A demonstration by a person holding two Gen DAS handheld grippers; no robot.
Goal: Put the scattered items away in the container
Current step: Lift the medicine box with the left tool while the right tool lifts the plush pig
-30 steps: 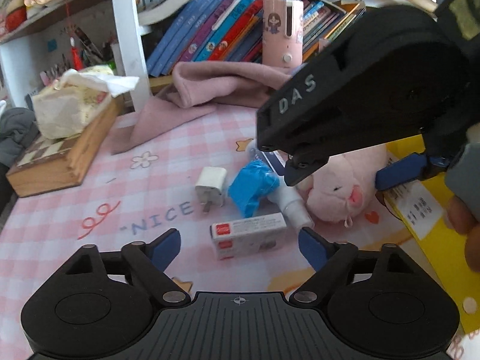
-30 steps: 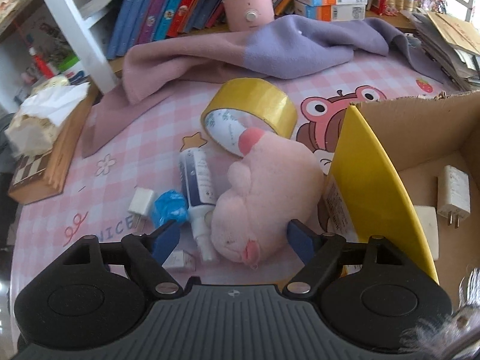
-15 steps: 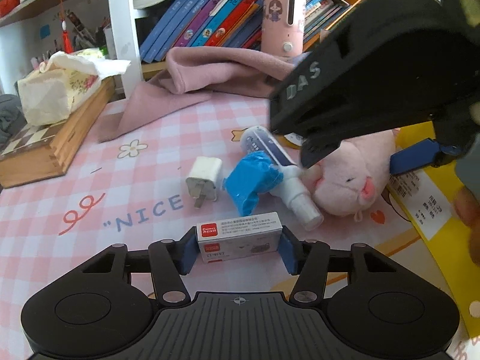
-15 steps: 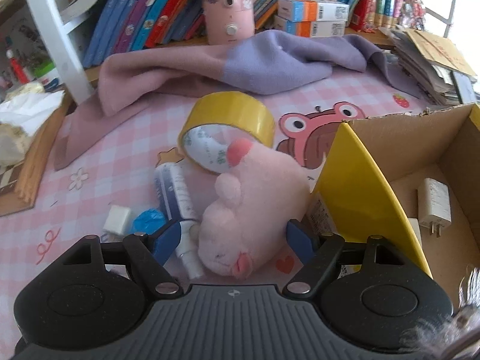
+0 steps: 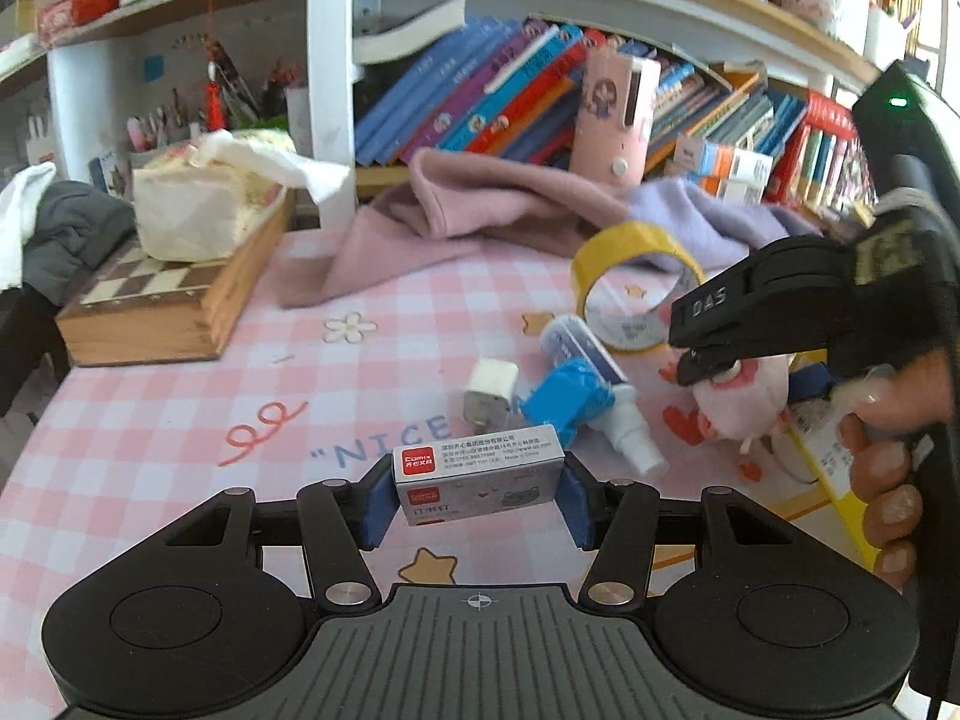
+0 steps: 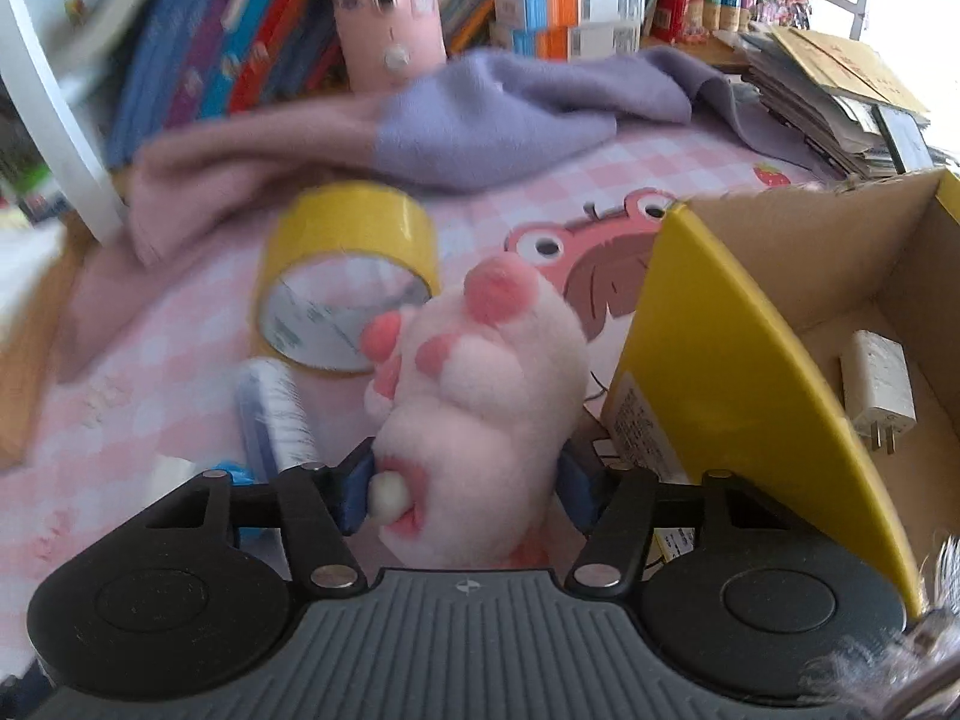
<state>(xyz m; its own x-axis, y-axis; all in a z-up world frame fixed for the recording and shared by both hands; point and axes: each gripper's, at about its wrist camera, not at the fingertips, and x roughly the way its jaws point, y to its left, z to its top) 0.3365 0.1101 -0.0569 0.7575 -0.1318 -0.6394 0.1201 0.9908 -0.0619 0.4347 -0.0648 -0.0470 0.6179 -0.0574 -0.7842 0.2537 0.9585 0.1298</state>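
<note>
Now small box point(image 5: 478, 474) clamped btwn left jaws, plush pig point(image 6: 480, 414) btwn right.

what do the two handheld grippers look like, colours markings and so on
Both are matt black plastic. The left gripper has blue pads on thin black linkage arms with silver pivot screws, two round discs and a ribbed centre plate bearing a small crosshair mark. The right gripper is built the same; seen from the left camera, its side reads "DAS", and a green light glows on top.
</note>
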